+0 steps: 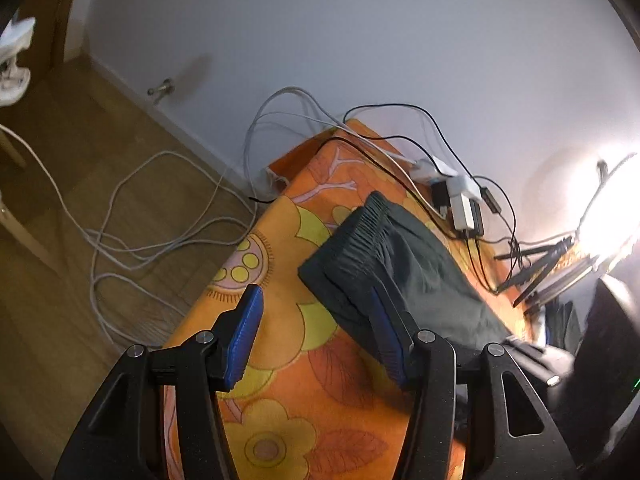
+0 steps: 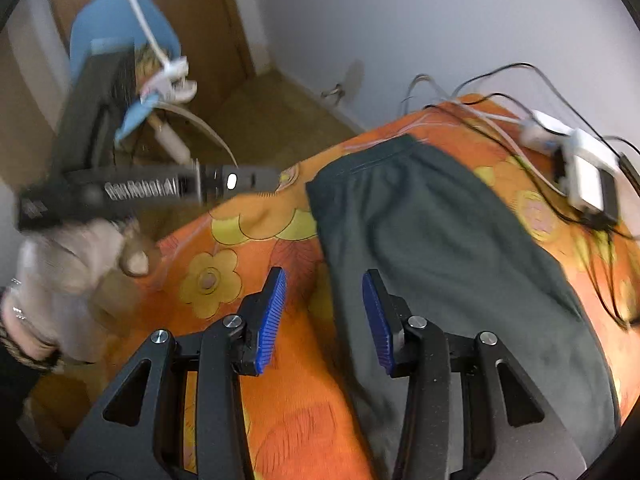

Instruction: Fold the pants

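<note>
Dark grey pants (image 1: 416, 268) lie on the orange flowered cloth (image 1: 280, 320), their gathered waistband (image 1: 364, 232) toward the far end. My left gripper (image 1: 314, 300) hovers open over the pants' near-left corner, and its right finger overlaps the fabric's edge. In the right wrist view the pants (image 2: 440, 240) stretch along the cloth (image 2: 240, 256). My right gripper (image 2: 325, 276) stands open above their left edge, with no fabric pinched. A gloved hand (image 2: 72, 272) holds the left gripper's blurred black body (image 2: 140, 188) at the left.
Chargers and a white power strip (image 1: 464, 200) with black and white cables sit at the table's far edge by the wall. A bright lamp (image 1: 608, 208) and a black tripod (image 1: 536, 268) stand at the right. Loose cables (image 1: 132, 216) lie on the wooden floor left of the table.
</note>
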Motion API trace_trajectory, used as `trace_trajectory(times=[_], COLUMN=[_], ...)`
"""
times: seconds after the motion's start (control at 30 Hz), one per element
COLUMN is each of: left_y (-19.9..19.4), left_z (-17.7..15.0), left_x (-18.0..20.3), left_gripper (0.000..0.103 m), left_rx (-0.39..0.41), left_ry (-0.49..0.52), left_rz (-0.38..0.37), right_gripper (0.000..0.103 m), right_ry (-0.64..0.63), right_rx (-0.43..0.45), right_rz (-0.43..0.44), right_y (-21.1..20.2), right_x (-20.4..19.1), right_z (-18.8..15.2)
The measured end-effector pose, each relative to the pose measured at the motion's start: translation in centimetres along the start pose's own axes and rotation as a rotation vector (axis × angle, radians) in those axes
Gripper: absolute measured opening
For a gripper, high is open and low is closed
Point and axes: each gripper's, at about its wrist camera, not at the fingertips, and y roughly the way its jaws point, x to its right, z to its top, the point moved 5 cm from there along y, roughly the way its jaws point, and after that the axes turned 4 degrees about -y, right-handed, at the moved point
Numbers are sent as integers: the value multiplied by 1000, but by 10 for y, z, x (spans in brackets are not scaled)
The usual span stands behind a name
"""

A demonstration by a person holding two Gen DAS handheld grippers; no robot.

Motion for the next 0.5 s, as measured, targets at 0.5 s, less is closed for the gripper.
trace_trajectory(times=[0.5], left_y=[28], left_z=[4], left_x=[-4], left_gripper=[53], left_rx=[-65], left_ry=[-103], left_rz=[-51], right_gripper=[42], right_ry=[-49], right_rx=[-54], right_rz=[-141], right_y=[58], right_x=[7], right_z=[-1])
